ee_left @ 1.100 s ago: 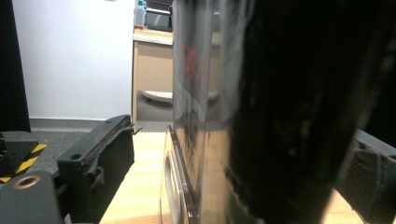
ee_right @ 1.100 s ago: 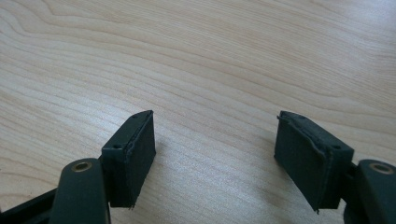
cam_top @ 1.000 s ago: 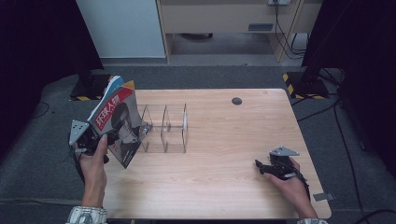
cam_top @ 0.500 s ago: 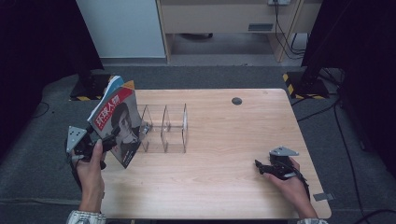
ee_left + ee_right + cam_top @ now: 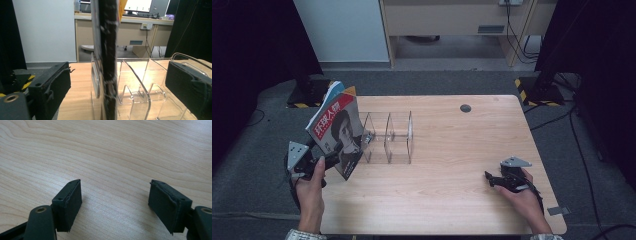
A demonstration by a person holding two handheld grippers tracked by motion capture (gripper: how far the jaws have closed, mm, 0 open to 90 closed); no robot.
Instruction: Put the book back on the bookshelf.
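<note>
Apparently left magazine (image 5: 337, 132) leaning, tilted, at rack's (image 5: 397, 137) left end; held left gripper (image 5: 332, 159) spread either side, pads clear, likely to let it settle. Rested right gripper (image 5: 115, 205) well right of rack, jaws parted, empty, out of the way.

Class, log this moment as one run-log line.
left gripper: open, jaws astride red-covered magazine | magazine: upright beside clear acrylic divider rack | right gripper: open, nothing held, over wooden table
</note>
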